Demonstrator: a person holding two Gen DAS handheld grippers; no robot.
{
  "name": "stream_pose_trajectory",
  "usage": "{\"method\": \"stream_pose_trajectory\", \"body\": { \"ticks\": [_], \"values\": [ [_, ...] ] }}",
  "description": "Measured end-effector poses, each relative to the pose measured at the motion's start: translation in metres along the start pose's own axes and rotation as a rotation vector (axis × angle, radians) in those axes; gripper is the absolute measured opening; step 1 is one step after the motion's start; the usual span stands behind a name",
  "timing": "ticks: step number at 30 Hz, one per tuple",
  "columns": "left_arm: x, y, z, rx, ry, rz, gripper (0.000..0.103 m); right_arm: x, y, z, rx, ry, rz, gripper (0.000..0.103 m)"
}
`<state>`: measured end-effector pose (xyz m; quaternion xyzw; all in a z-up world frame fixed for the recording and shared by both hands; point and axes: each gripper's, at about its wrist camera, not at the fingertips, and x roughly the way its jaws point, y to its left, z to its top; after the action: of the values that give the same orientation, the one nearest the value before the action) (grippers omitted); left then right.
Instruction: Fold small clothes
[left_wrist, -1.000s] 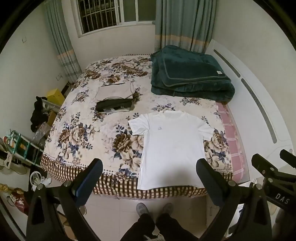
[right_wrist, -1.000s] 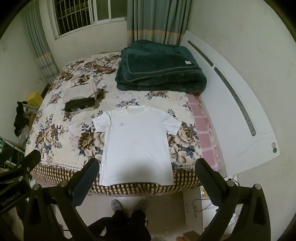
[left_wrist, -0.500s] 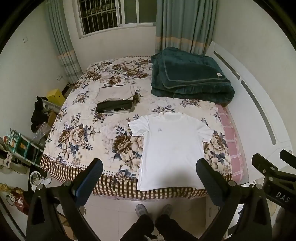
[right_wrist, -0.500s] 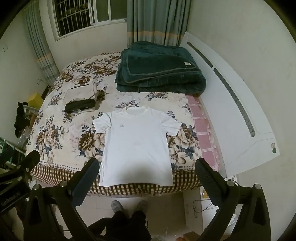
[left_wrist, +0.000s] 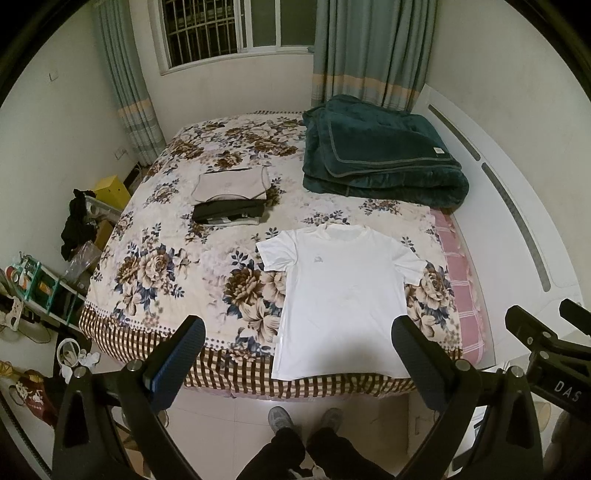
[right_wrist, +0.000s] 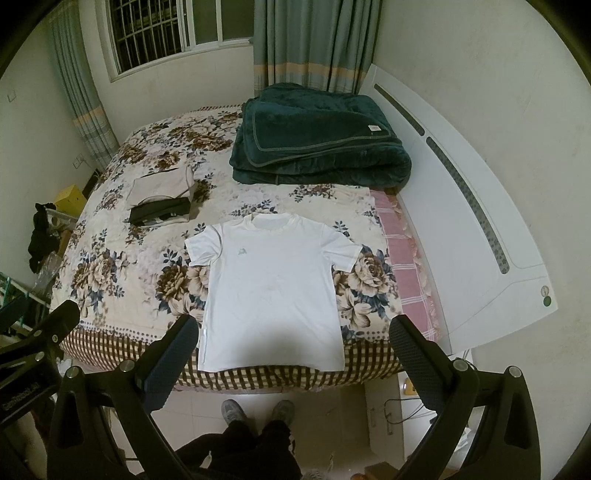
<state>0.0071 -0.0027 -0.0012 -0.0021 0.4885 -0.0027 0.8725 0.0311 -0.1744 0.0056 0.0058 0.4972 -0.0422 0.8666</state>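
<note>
Flat white short-sleeved cotton T-shirt (left_wrist: 341, 295) lies on floral bedspread (left_wrist: 177, 266), collar away, hem nearest; left gripper (left_wrist: 297, 354) and right gripper (right_wrist: 288, 350) hover above, wide open, empty.

Black left gripper (left_wrist: 297, 354) frames with silver screws, dark blue ribbed pads; dark trousers, seemingly grey shoes (right_wrist: 233, 410)

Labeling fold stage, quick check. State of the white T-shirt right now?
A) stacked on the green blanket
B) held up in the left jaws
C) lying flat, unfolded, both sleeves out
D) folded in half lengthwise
C: the white T-shirt lies spread flat on the bed with both sleeves out, while the left gripper and right gripper stand open above the floor, holding nothing.
</note>
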Motion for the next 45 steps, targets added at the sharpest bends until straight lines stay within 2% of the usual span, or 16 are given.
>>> {"method": "stream_pose_trajectory", "body": {
  "ticks": [2, 45],
  "values": [
    [-0.005, 0.003, -0.007, -0.002, -0.004, -0.004, 0.103, 0.000, 0.000, 0.000, 0.000, -0.001, 0.002, 0.103],
    [-0.003, 0.003, -0.006, -0.006, -0.019, -0.007, 0.103, -0.004, 0.006, 0.003, -0.001, -0.009, -0.003, 0.103]
  ]
}}
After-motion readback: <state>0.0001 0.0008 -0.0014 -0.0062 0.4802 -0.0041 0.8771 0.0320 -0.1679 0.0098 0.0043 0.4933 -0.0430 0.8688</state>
